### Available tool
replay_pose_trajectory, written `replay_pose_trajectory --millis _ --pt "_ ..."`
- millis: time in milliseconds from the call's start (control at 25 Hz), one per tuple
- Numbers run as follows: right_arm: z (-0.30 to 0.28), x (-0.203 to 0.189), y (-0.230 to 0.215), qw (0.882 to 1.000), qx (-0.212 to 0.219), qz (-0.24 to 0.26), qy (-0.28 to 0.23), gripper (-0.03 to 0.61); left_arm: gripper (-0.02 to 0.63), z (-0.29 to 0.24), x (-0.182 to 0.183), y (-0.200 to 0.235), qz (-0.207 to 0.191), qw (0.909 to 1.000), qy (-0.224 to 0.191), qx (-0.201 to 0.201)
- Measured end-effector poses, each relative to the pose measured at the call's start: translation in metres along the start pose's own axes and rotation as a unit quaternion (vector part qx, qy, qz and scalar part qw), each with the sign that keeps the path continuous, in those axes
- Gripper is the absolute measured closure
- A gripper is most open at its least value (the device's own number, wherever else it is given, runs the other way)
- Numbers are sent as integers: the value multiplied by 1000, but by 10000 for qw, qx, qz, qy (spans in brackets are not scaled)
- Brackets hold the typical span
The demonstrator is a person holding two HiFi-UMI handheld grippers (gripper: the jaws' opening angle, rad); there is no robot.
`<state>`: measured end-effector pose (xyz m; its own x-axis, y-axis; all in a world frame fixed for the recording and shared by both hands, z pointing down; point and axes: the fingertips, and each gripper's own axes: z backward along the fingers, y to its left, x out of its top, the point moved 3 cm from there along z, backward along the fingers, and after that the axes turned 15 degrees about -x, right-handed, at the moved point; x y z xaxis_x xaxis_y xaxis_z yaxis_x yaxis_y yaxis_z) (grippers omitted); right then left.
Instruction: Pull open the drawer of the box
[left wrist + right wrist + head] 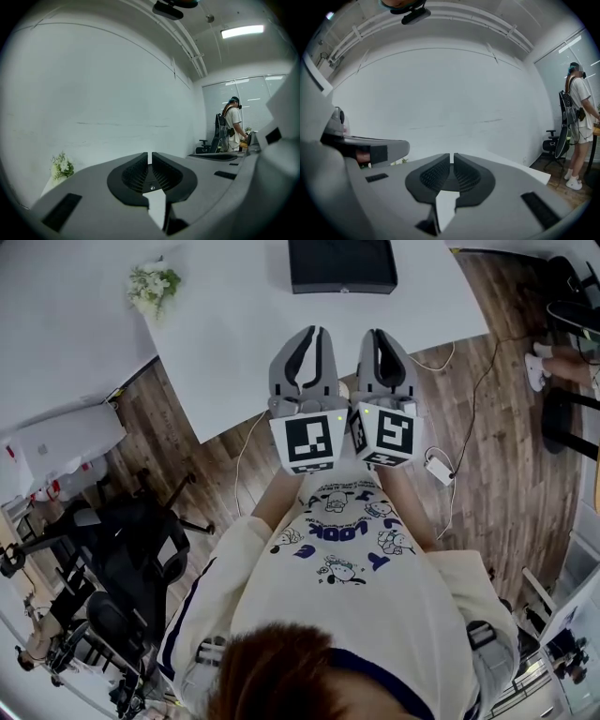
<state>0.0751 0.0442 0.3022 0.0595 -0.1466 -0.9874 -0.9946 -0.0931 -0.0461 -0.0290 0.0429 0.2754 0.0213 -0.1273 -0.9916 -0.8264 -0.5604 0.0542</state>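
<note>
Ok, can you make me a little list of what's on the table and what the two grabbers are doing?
surface: white table
box: flat black box at the table's far edge, apart from both grippers
flowers: small bunch of white flowers by the table's left edge
left gripper: jaws together, nothing between them, held over the table's near part
right gripper: jaws together, nothing between them, right beside the left one
drawer: not yet touched
</note>
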Motion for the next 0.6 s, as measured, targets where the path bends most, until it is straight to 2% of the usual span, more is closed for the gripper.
replay_pose_trajectory --millis 600 --pt "-77 -3 -13 9990 379 89 239 535 577 -68 -3 21 99 9993 177 316"
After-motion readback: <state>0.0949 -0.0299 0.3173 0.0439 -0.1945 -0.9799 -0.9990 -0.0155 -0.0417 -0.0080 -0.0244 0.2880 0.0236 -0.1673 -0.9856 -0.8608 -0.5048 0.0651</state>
